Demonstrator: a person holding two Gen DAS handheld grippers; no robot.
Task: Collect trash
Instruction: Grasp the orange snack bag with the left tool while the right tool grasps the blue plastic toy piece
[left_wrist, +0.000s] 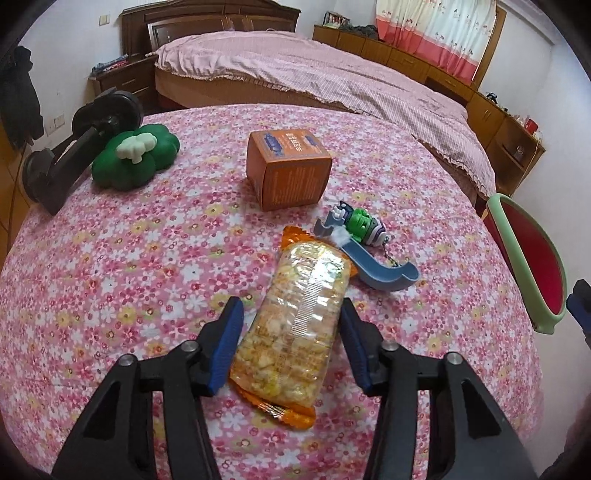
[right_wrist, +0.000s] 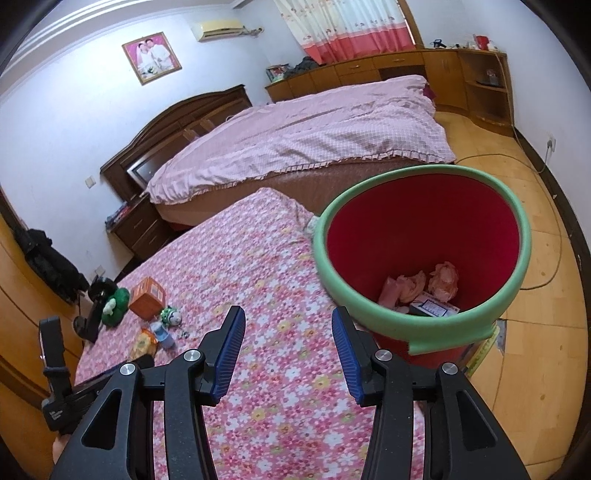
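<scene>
A clear snack packet (left_wrist: 295, 325) with orange ends lies on the pink flowered cloth (left_wrist: 147, 277). My left gripper (left_wrist: 291, 303) straddles it, and both blue pads touch its sides. In the right wrist view the packet (right_wrist: 144, 341) shows small at the far left. My right gripper (right_wrist: 288, 313) hovers open over the cloth with nothing between its fingers. Just to its right stands a red bin with a green foam rim (right_wrist: 369, 317), holding crumpled pink paper (right_wrist: 443, 280) and a small box. The bin rim (left_wrist: 517, 258) also shows at the right edge of the left wrist view.
Beyond the packet sit an orange box (left_wrist: 288, 166), a green and white toy on a chain (left_wrist: 362, 225) and a blue scoop (left_wrist: 384, 273). A green plush (left_wrist: 136, 155) and a black dumbbell (left_wrist: 74, 155) lie at the far left. A bed (right_wrist: 314, 136) stands behind.
</scene>
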